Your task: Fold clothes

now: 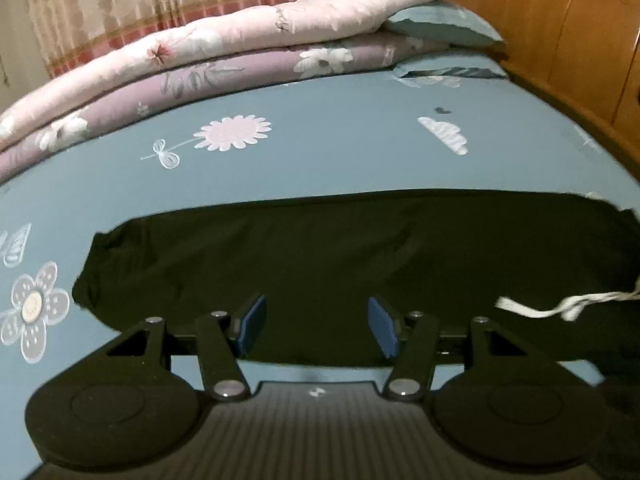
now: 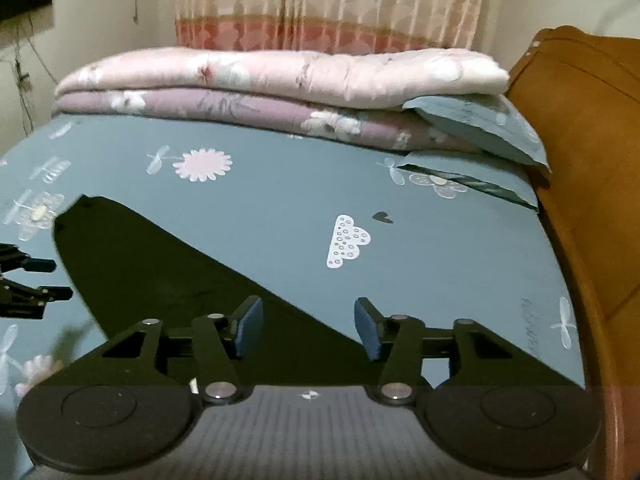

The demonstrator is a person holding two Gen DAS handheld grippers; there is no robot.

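Our left gripper (image 1: 316, 330) and right gripper (image 2: 306, 328) hang released, fingers empty, above the black garment (image 1: 320, 248); only our left view shows its white drawstring (image 1: 560, 308).

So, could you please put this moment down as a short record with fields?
surface: bed sheet, blue with flower prints
garment: black garment, lying flat and long on the sheet
drawstring: white drawstring at the garment's right end
left gripper: open, nothing between the pads, above the garment
right gripper: open, nothing held, over the garment's edge
background: folded quilts, pillows, wooden headboard, curtain
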